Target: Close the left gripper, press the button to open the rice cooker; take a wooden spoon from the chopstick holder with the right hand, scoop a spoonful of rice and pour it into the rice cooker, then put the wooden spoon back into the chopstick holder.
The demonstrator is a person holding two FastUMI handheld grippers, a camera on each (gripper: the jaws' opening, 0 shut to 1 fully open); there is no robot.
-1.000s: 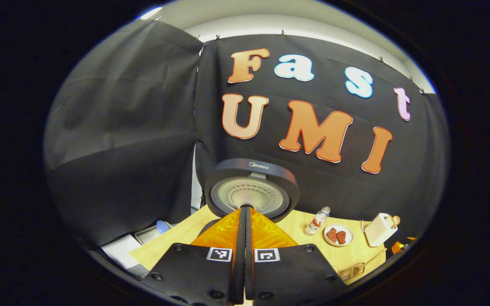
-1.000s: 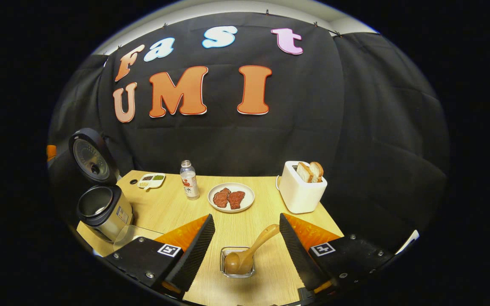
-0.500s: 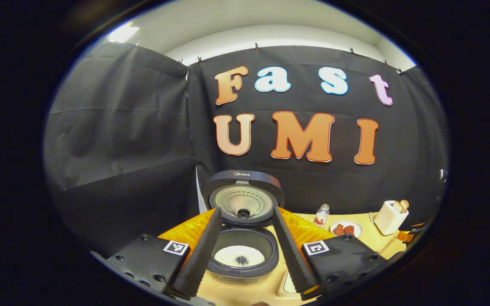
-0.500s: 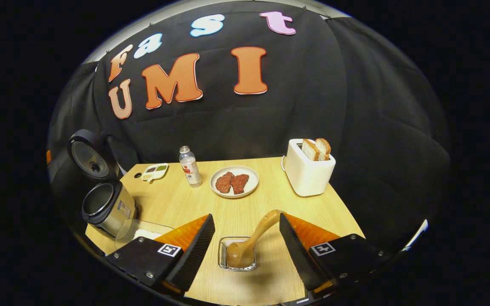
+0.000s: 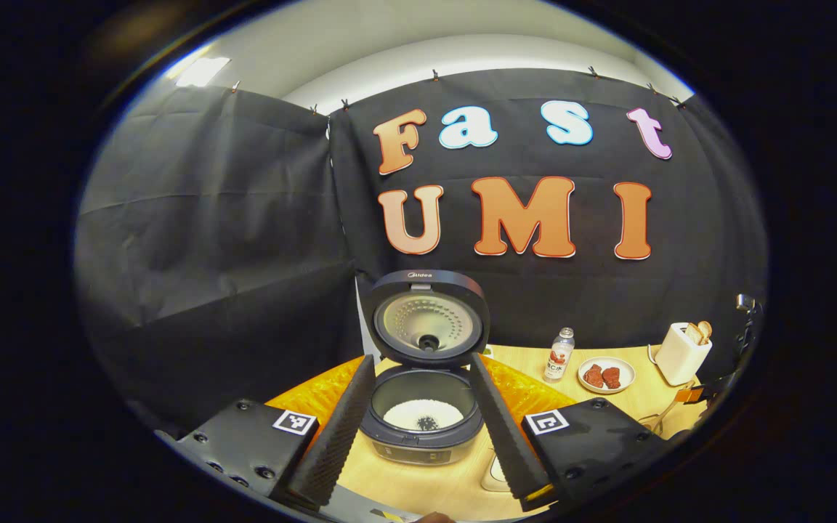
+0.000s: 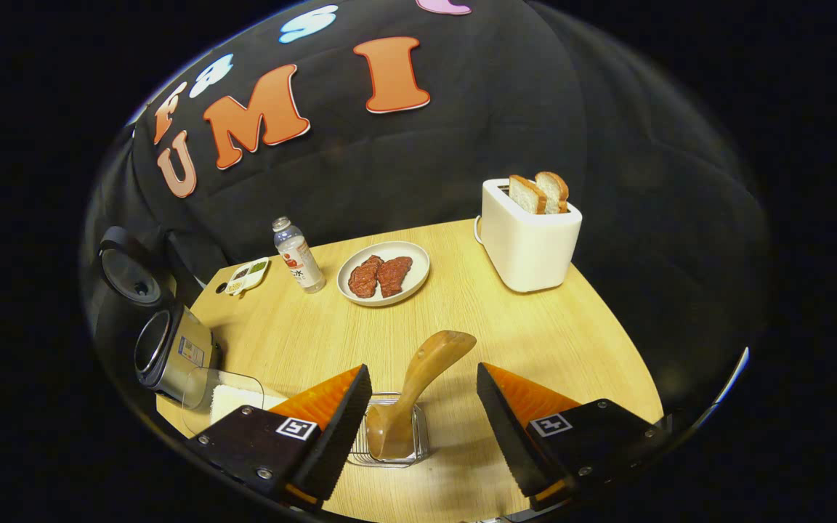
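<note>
Standing open with its lid raised upright, the rice cooker point(image 5: 422, 407) sits just ahead of the left claw point(image 5: 418, 428), whose fingers are spread wide on either side of the pot without touching it; white rice lies in the bottom of the inner pot, and the brand name "Midea" is printed on the lid's upper edge. Beyond and to the right of this claw on the worktop point(image 5: 607, 407) stand a small bottle point(image 5: 558, 354) with a red label too small to read, a plate of meat point(image 5: 606, 375) and a white toaster point(image 5: 683, 352). In the right gripper view, the right claw point(image 6: 422, 418) is also spread apart, empty, with the wooden spoon point(image 6: 413, 392) between its fingers but not touched by them; the spoon stands bowl-down in the clear chopstick holder point(image 6: 389, 439), its handle leaning up and away. Far to this claw's left is a clear container of rice point(image 6: 226, 396) beside the cooker.
</note>
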